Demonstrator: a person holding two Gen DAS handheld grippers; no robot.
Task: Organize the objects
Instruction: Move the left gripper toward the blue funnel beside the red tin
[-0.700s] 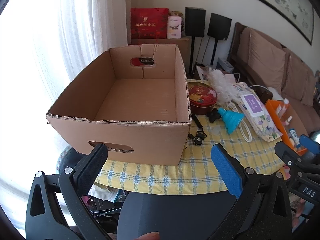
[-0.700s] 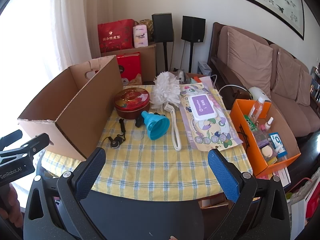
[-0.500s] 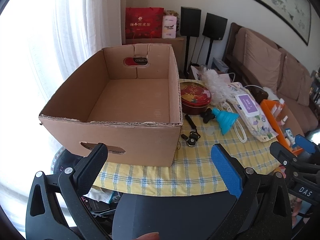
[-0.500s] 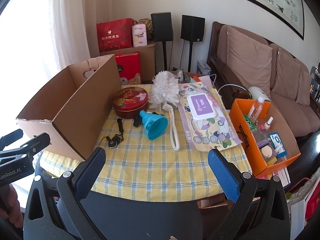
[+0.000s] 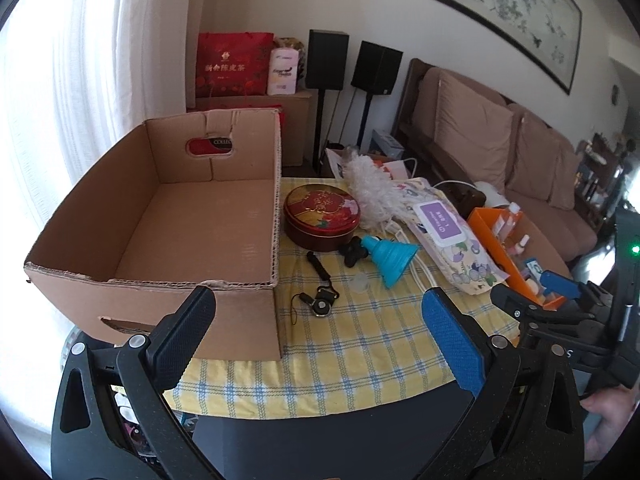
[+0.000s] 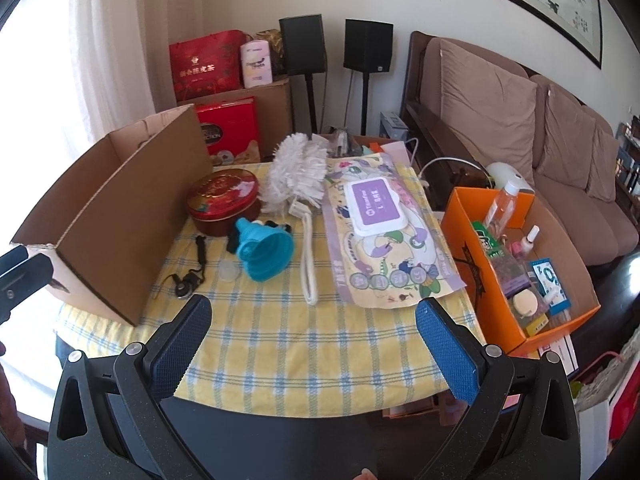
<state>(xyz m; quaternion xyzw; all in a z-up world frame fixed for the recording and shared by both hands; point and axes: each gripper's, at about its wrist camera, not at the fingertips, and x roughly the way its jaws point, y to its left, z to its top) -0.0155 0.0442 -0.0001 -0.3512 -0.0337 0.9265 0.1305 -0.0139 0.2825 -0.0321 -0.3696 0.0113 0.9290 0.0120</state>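
An empty cardboard box [image 5: 160, 240] [image 6: 112, 216] stands on the left of a yellow checked table [image 5: 360, 344] [image 6: 328, 344]. Beside it lie a red round tin [image 5: 322, 216] [image 6: 224, 196], a teal funnel [image 5: 390, 254] [image 6: 266, 250], a black lanyard [image 5: 320, 300] [image 6: 188, 284], a white duster [image 5: 372, 192] [image 6: 298, 172] and a wet-wipes pack [image 5: 448, 232] [image 6: 380, 220]. My left gripper [image 5: 320, 340] is open and empty, short of the box's near corner. My right gripper [image 6: 312, 344] is open and empty above the table's front edge; it also shows in the left wrist view [image 5: 560, 292].
An orange box [image 6: 472, 272] [image 5: 492, 236] of small bottles and packets stands right of the table. A brown sofa [image 6: 540, 128] lies beyond it. Two speakers on stands [image 6: 336, 48], a red gift bag [image 6: 204, 64] and a white curtain [image 5: 80, 80] are behind.
Both grippers have moved in closer to the table. The left one's view has swung to the right, so the box sits further left. Both stay open; nothing on the table has moved.
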